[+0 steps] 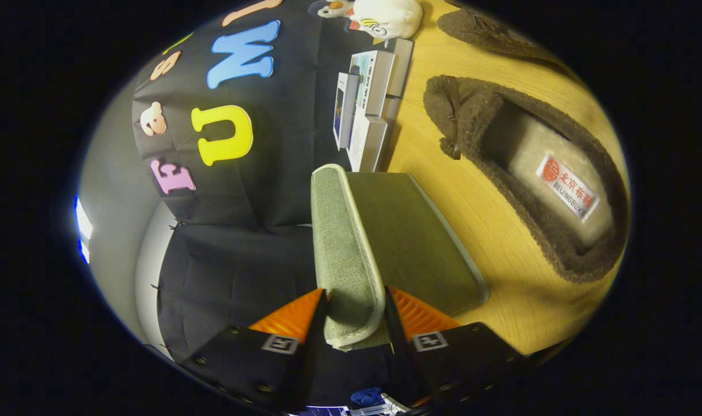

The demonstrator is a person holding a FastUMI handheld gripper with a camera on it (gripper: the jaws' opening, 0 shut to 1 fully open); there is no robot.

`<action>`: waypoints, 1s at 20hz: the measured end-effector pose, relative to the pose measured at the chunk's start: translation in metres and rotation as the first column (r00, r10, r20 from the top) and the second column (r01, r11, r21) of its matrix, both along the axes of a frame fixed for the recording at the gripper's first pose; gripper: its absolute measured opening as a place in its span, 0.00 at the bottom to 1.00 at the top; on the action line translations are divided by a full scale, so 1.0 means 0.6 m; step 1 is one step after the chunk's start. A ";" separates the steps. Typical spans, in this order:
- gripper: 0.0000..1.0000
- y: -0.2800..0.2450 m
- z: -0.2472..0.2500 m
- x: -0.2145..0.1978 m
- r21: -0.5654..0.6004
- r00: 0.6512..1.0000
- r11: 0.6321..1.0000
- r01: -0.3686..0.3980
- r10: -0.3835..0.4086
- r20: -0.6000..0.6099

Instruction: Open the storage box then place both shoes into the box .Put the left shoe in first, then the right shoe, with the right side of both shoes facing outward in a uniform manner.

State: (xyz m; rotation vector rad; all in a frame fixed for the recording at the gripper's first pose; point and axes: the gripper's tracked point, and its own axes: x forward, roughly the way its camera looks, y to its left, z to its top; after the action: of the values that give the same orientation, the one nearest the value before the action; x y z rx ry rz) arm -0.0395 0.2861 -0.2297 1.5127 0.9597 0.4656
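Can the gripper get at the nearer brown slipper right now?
Probably not yet: the gripper is closed on the green box lid's edge, so its fingers are occupied. The nearer brown slipper lies unobstructed on the wooden table beside the box.

Woven cloth box lid (346,248); fuzzy fleece shoe (530,179); wood-grain table (501,242).

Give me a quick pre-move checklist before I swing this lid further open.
1. Gripper on the lid: ok, both fingers close on its edge.
2. Lid raised off the storage box: ok, partly.
3. Box interior clear: cannot tell.
4. Nearer shoe clear of the box: ok, apart on the table.
5. Second shoe within reach: cannot tell.
6. Small boxes behind: ok, apart.
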 end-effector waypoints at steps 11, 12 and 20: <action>0.02 -0.018 0.054 0.003 -0.029 0.991 0.999 -0.025 0.029 0.127; 0.02 -0.017 0.064 0.002 -0.046 0.989 0.998 -0.034 0.040 0.145; 0.02 -0.006 0.177 0.026 -0.110 0.958 0.993 -0.047 0.076 0.277</action>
State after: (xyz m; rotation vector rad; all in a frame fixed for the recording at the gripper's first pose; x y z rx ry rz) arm -0.0239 0.2826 -0.1234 1.2861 0.7963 0.6479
